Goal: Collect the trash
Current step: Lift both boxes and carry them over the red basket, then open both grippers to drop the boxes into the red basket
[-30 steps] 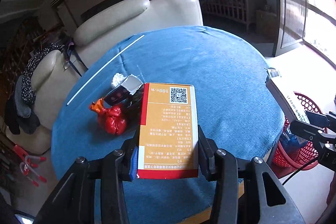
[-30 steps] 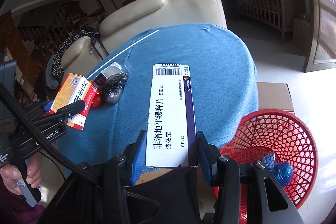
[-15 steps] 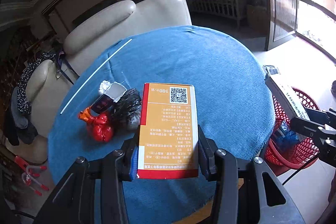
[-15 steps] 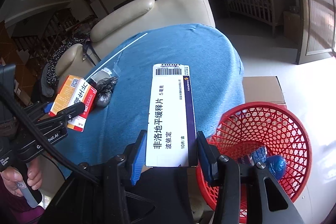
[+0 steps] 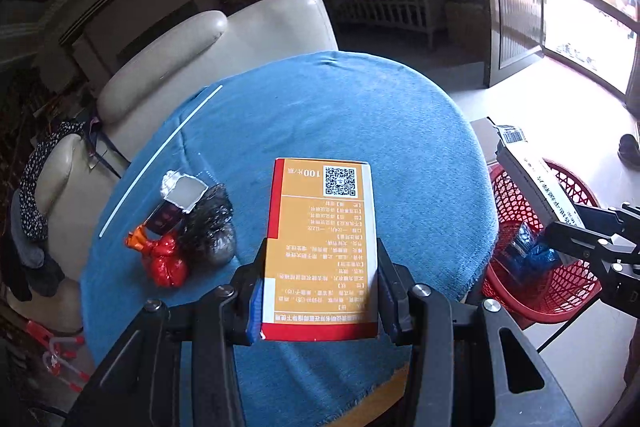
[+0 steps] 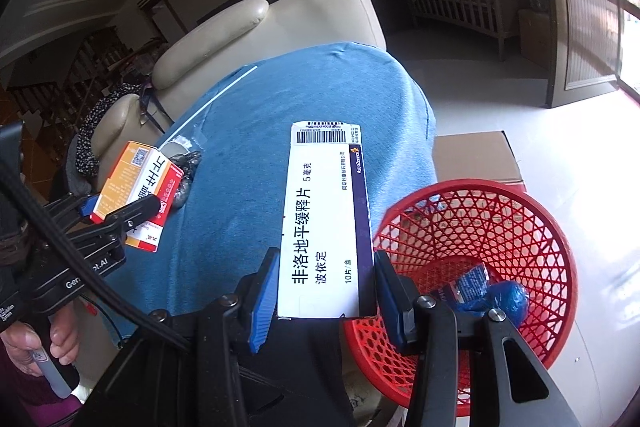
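Both grippers carry trash clear of the blue-clothed round bench (image 5: 360,115): the left gripper (image 5: 320,291) clamps an orange-and-red cardboard box (image 5: 320,247), the right gripper (image 6: 326,287) a white-and-purple medicine carton (image 6: 326,219) beside the red mesh plastic basket (image 6: 500,211), presumably for dropping in.

The orange box (image 5: 320,251) hides the blue tablecloth (image 5: 360,115) beneath it in the left wrist view; its small print is too fine to read. At right, the white box (image 5: 536,183) covers part of the red basket (image 5: 560,291), whose lower rim runs behind gripper hardware. In the right wrist view, the blue wrappers (image 6: 484,291) in the basket are indistinct, and the hand (image 6: 36,343) at lower left is cut off by the frame edge.
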